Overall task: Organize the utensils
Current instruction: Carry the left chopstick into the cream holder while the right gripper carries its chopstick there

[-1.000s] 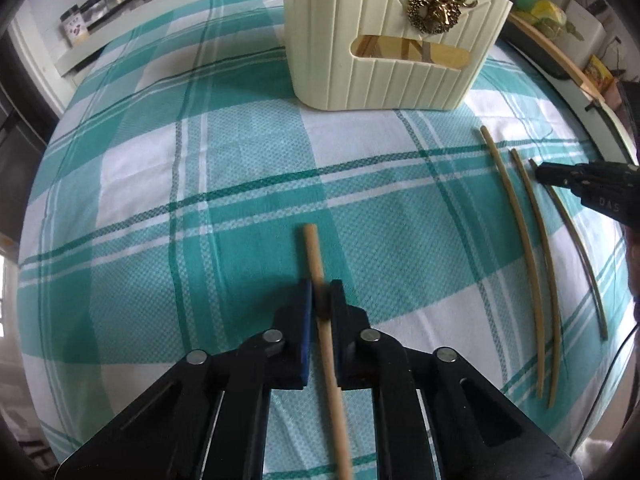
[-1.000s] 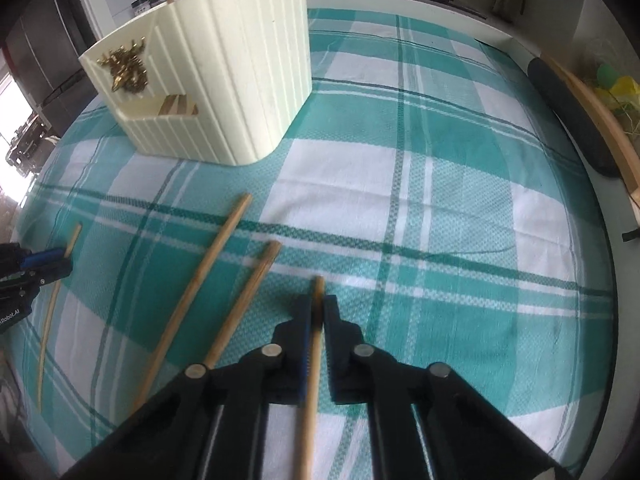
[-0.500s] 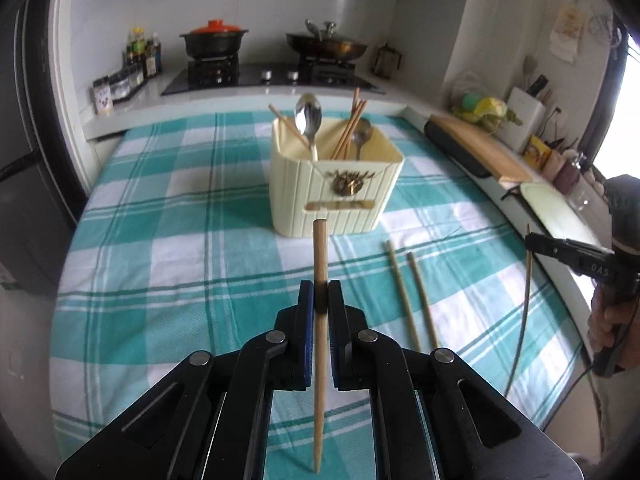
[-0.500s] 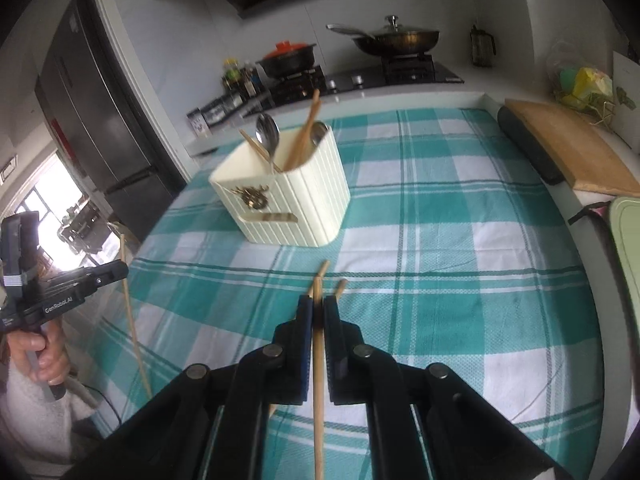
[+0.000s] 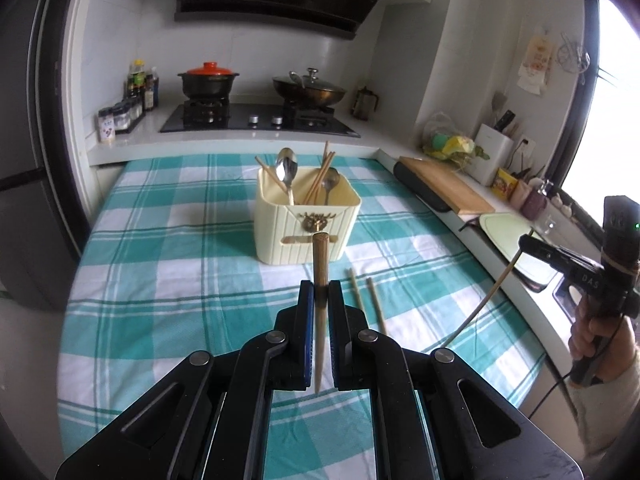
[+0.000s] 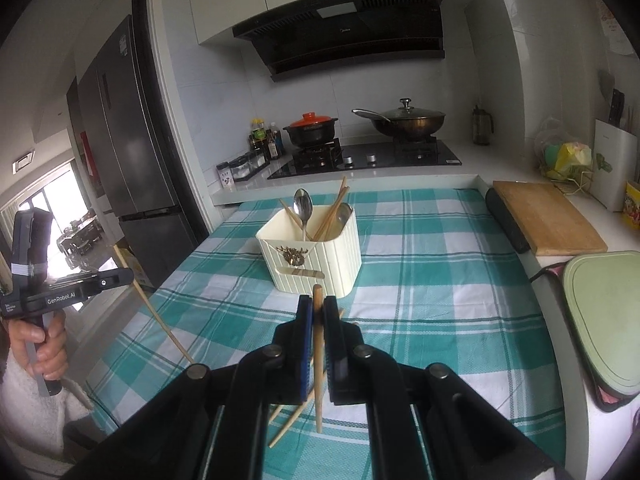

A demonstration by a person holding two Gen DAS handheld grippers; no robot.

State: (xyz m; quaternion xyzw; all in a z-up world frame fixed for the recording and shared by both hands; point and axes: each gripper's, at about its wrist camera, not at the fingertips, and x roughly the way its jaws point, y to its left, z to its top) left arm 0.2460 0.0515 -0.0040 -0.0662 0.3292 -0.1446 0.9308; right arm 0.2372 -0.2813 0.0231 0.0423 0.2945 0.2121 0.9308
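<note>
The left tool [image 5: 318, 292] is clamped narrow on one wooden chopstick [image 5: 320, 264], its blunt end sticking up past the jaws and its tip hanging below them. The right tool [image 6: 318, 312] pinches a second chopstick [image 6: 317, 344] the same way. Straight ahead of both tools, on the checked bench [image 5: 160, 264], stands the cream utensil holder [image 5: 308, 224], already carrying spoons and several chopsticks.

What could go wrong, as I judge it: each stick is gripped near one end, so most of its length swings free and could pivot between the pads when tilted toward the holder. The opening is crowded; a stick coming in could catch on the leaning spoon [image 5: 287, 170] or strike the rim and tip the light holder. Both tools heading for the same opening could also knock together.

Two loose chopsticks [image 5: 366, 296] lie on the cloth just ahead and right of the left tool, below the right tool's path. Beyond the holder, well apart, are the stove with a red-lidded pot [image 5: 208, 80] and a wok; a wooden cutting board [image 6: 548, 216] lies off to the right of the right tool.
</note>
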